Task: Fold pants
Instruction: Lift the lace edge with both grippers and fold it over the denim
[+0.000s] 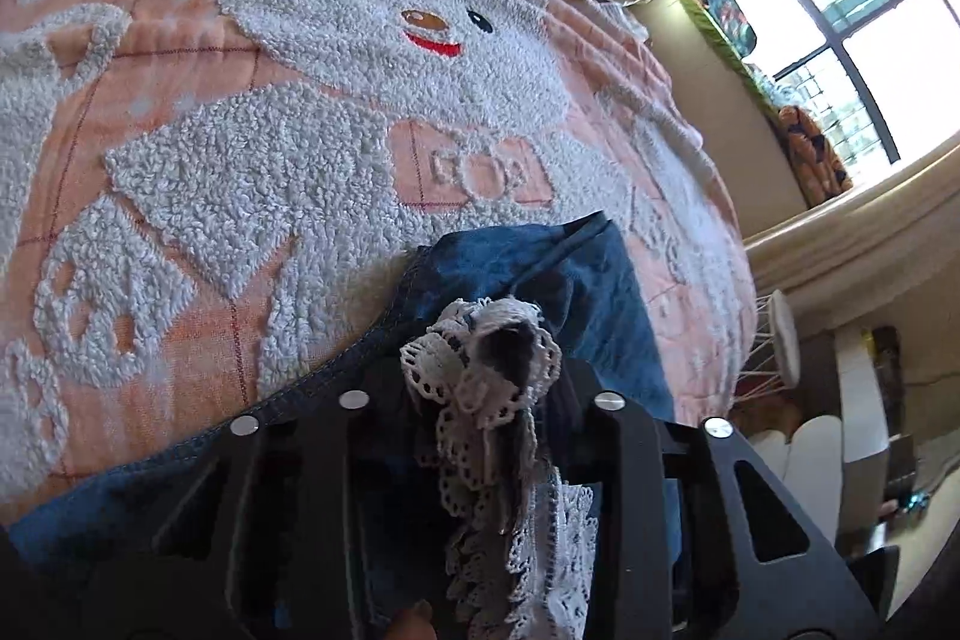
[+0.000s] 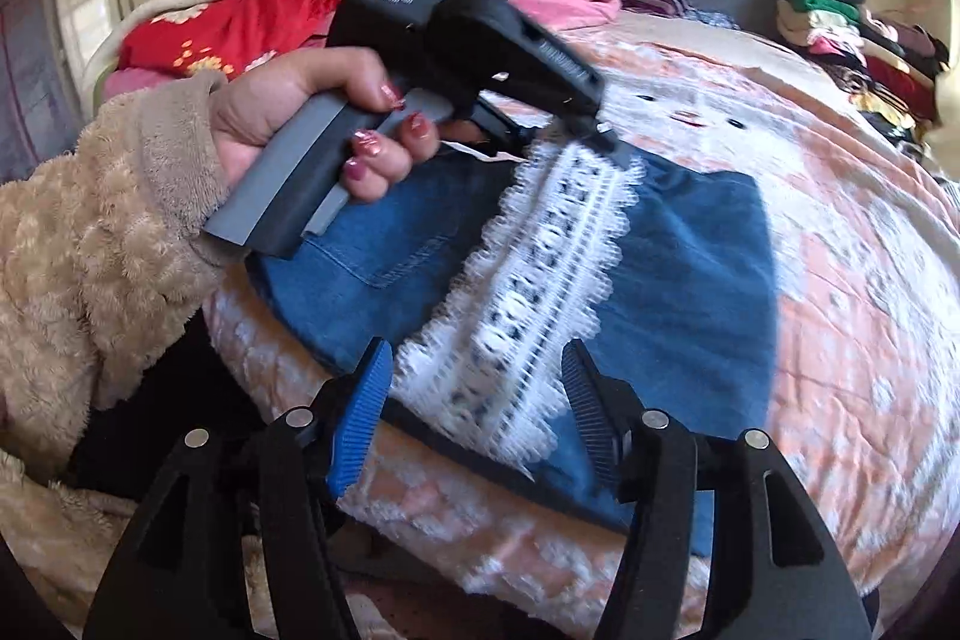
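The pants point(image 2: 678, 244), blue denim with a white lace strip point(image 2: 540, 274) down the leg, lie partly doubled over on the bed point(image 2: 852, 316), across its peach quilt with the fluffy bear.

The left gripper point(image 1: 486, 340) is clenched on a bunched end of the lace and denim. In its own view the gathered cloth stands up between its fingers point(image 1: 606, 436), and from the right wrist view its tip sits at the far end of the lace strip. The person's hand point(image 2: 312, 112) grips its handle.

The right gripper point(image 2: 474, 400) is released: its fingers point(image 2: 360, 412) stand apart with the near end of the lace and the denim edge lying between them, neither pad pressing on the cloth.

Judging from this, the fold is mid-way, with one end held and the other about to be taken. The next move calls for the right fingers to close on the near hem, catching denim and not lace alone. Then both ends travel together so the layers stack evenly.
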The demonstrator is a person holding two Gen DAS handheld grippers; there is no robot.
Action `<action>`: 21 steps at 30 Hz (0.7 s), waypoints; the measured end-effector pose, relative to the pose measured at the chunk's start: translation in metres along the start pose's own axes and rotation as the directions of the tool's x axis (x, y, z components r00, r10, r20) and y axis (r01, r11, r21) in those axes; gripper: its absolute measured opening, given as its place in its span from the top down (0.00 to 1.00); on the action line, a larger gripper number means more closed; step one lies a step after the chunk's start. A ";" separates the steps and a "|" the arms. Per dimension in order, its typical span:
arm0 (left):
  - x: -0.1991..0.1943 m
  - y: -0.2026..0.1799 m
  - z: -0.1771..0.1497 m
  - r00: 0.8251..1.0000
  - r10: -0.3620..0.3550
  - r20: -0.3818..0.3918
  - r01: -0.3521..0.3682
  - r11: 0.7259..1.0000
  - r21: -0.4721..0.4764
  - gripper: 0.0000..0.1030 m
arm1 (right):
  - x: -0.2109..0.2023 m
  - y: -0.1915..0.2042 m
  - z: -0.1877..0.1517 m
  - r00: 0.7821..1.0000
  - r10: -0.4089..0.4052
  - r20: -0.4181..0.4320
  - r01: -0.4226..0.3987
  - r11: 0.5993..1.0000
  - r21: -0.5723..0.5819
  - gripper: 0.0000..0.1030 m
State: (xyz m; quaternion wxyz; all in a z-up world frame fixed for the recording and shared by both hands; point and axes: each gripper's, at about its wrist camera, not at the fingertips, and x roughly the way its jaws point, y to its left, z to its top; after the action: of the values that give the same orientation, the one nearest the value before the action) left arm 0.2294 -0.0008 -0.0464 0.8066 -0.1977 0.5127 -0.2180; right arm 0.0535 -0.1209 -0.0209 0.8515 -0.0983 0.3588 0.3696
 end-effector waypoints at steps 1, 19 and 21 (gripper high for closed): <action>-0.001 0.000 0.000 1.000 0.005 0.009 -0.005 1.000 0.010 0.78 | -0.003 -0.003 -0.002 1.000 0.000 -0.003 0.001 1.000 0.012 0.44; -0.001 0.015 0.006 0.993 0.080 0.087 -0.079 0.997 -0.008 0.75 | 0.014 0.023 -0.011 0.995 -0.097 -0.033 0.090 0.984 -0.156 0.44; -0.002 0.015 0.005 0.992 0.083 0.090 -0.083 0.997 -0.004 0.75 | 0.023 0.032 -0.009 0.991 -0.127 -0.044 0.114 0.969 -0.217 0.44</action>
State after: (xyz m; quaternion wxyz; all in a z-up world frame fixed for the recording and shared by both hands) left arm 0.2355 0.0130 -0.0512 0.8372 -0.1859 0.4837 -0.1749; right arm 0.0373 -0.0897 -0.0405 0.8461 -0.2217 0.3348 0.3505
